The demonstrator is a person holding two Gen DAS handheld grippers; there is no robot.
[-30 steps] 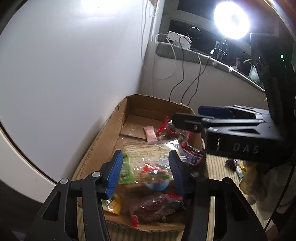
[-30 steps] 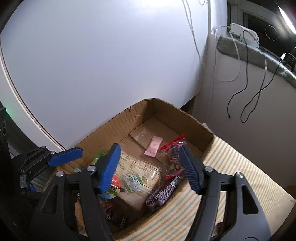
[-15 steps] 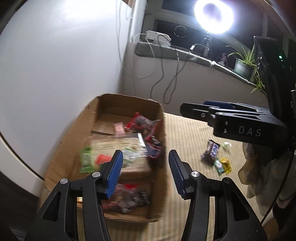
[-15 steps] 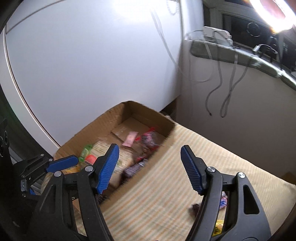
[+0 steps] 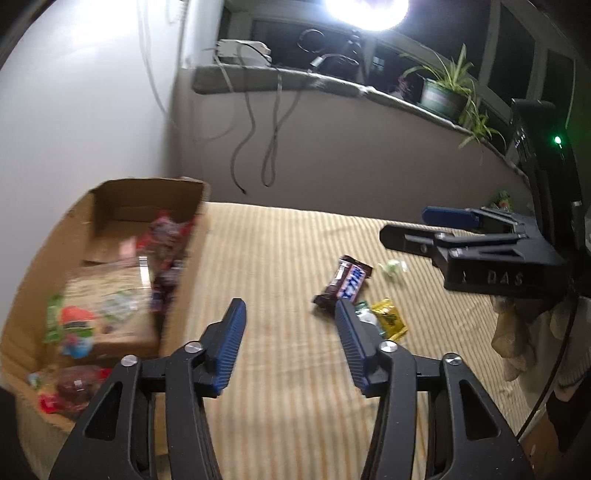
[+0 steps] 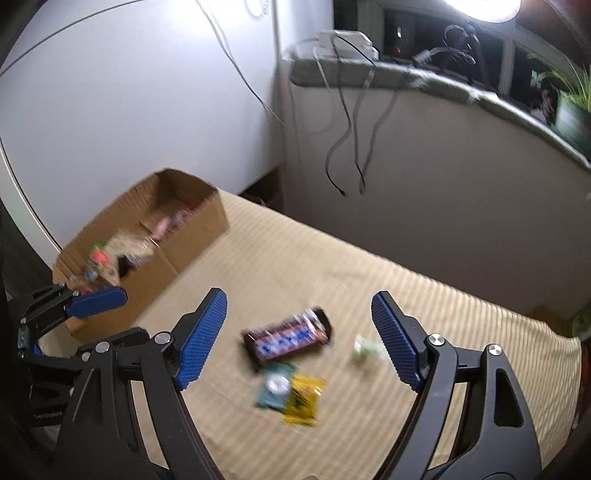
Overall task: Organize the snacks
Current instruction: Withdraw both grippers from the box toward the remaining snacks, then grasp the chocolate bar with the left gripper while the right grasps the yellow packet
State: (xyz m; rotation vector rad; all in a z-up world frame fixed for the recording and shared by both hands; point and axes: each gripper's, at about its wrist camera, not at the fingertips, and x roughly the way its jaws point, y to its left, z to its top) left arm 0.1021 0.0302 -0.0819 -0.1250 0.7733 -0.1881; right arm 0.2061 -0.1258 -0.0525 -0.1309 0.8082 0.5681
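A cardboard box [image 5: 110, 195] [image 6: 192, 225] with several snacks in it stands at the left on a striped yellow cloth. A dark chocolate bar [image 5: 345, 282] [image 6: 288, 338], a teal packet [image 6: 275, 386], a yellow packet [image 5: 388, 323] [image 6: 303, 400] and a small pale green sweet [image 5: 393, 267] [image 6: 365, 349] lie loose on the cloth to the right. My left gripper [image 5: 290, 347] is open and empty above the cloth beside the box. My right gripper [image 6: 299, 339] is open and empty, above the chocolate bar.
A white wall stands behind the box. A grey ledge [image 5: 332, 85] carries cables, a power strip and potted plants [image 5: 443, 92]. A bright lamp [image 5: 365, 7] shines at the top. Cloth items [image 5: 524, 343] hang at the right edge.
Both grippers have swung right, away from the box and over the loose snacks on the cloth. Both stay open and empty.
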